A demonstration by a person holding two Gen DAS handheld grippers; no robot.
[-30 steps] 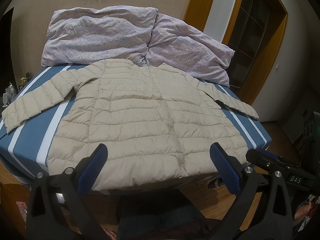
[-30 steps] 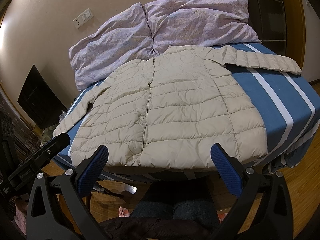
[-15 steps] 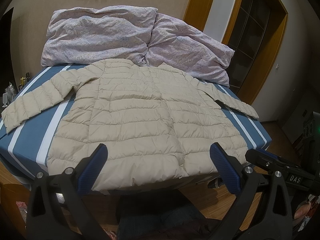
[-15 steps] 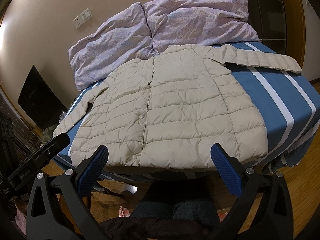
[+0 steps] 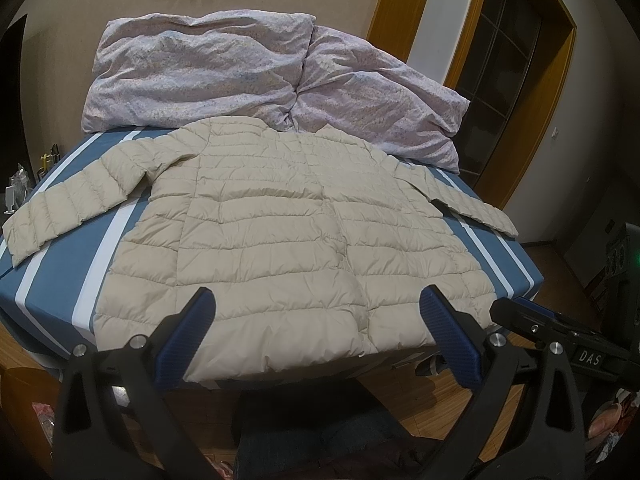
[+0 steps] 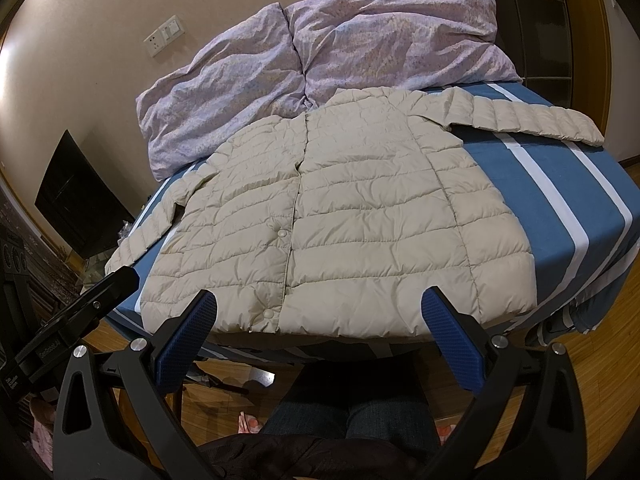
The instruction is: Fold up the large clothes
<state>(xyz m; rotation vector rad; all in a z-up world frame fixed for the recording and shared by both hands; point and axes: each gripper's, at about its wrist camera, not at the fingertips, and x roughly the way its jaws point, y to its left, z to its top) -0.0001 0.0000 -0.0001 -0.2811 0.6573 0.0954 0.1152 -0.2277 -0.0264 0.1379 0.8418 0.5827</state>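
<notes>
A beige quilted puffer jacket lies flat and face up on the bed, snapped closed, with both sleeves spread out to the sides. Its hem reaches the bed's near edge. My left gripper hovers open just short of the hem, nothing between its blue pads. My right gripper is also open and empty, held off the near edge in front of the hem. Each gripper shows at the side of the other's view.
The bed has a blue sheet with white stripes. A rumpled lilac duvet is heaped at the head against the wall. The person's legs and a wooden floor lie below. A doorway stands to the right.
</notes>
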